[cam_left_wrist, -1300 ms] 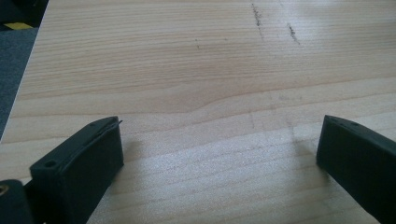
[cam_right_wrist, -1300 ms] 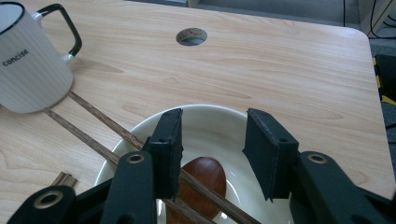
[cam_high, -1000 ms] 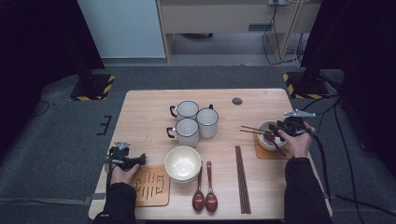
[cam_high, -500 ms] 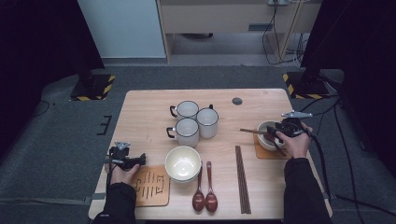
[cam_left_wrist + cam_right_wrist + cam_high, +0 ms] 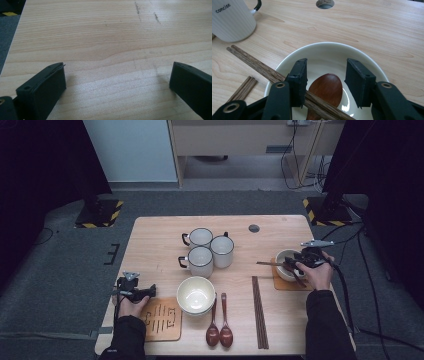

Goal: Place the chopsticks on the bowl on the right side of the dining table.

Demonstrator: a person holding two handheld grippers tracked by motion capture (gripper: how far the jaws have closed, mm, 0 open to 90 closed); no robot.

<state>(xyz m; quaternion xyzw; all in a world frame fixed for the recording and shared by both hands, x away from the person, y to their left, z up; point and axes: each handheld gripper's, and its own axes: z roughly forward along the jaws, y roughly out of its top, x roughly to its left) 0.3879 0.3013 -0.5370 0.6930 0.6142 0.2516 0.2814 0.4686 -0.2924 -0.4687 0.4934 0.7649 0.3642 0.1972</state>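
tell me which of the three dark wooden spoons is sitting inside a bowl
The dark wooden spoon in the white bowl on the right mat, under the right gripper. The other two spoons lie side by side on the bare table, beside the middle bowl.

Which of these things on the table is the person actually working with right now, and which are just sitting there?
In use:
right gripper, jaws open
chopsticks across the bowl
bowl on its mat
spoon inside it

Lying about:
three mugs
second bowl
two spoons
other chopsticks
left gripper, open over bare table
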